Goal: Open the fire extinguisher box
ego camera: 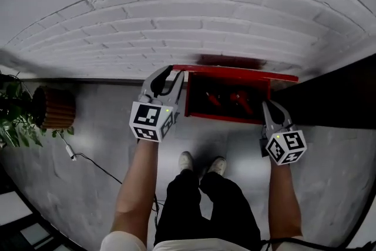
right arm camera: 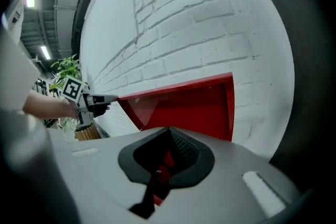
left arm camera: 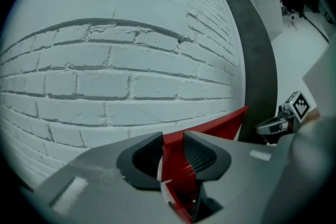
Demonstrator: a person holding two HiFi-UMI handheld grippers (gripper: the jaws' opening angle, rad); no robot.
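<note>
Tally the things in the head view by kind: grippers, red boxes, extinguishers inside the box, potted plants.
Grippers: 2, the left gripper and the right gripper
Red box: 1
Extinguishers inside it: 2, as far as the red shapes show
Potted plant: 1
Total: 6

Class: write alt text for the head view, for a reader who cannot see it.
Seen from above, a person's left gripper clamps the raised lid of a red fire extinguisher box against a white brick wall. The right gripper grips the box's front right corner. Extinguishers show inside.
</note>
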